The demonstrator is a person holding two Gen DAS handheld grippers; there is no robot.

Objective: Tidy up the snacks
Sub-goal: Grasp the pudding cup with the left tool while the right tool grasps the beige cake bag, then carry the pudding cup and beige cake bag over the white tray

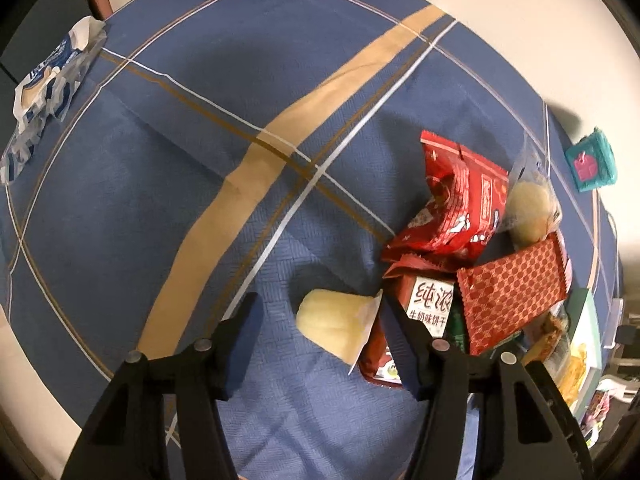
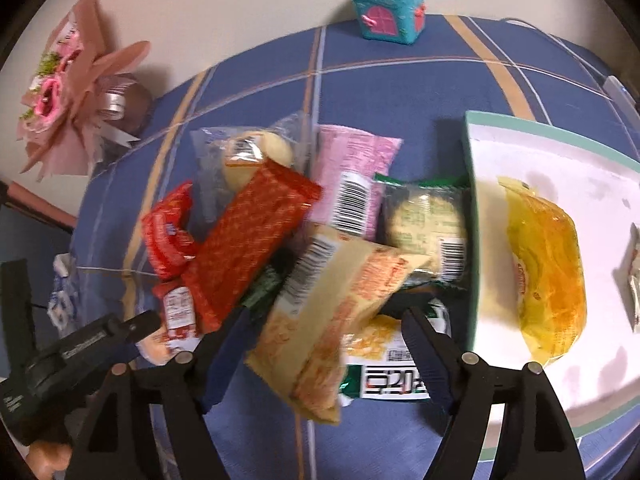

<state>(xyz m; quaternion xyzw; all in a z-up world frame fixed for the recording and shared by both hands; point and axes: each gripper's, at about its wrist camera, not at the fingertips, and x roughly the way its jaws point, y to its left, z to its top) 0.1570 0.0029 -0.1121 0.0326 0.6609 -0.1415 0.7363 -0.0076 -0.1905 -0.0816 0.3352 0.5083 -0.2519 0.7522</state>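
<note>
A pale yellow jelly cup [image 1: 336, 328] lies on its side on the blue checked tablecloth [image 1: 200, 160]. My left gripper [image 1: 320, 312] stands over it, open, with a gap beside the left finger [image 1: 244, 328]; the right finger sits at the lid's edge. In the right wrist view a beige and orange snack packet [image 2: 332, 320], tilted and blurred, sits between the fingers of my right gripper [image 2: 326, 332], which is open wide. Under it lies a green and white packet [image 2: 384, 376]. A white tray with a teal rim [image 2: 472, 200] holds a yellow packet [image 2: 544, 272].
A snack pile lies left of the tray: a red patterned packet [image 2: 248, 240], a pink one [image 2: 352, 168], a green cookie packet [image 2: 428, 220], a bagged bun [image 2: 248, 152]. A teal toy house [image 2: 386, 10] and a bouquet [image 2: 68, 80] stand at the back. A blue-white packet [image 1: 52, 80] lies far left.
</note>
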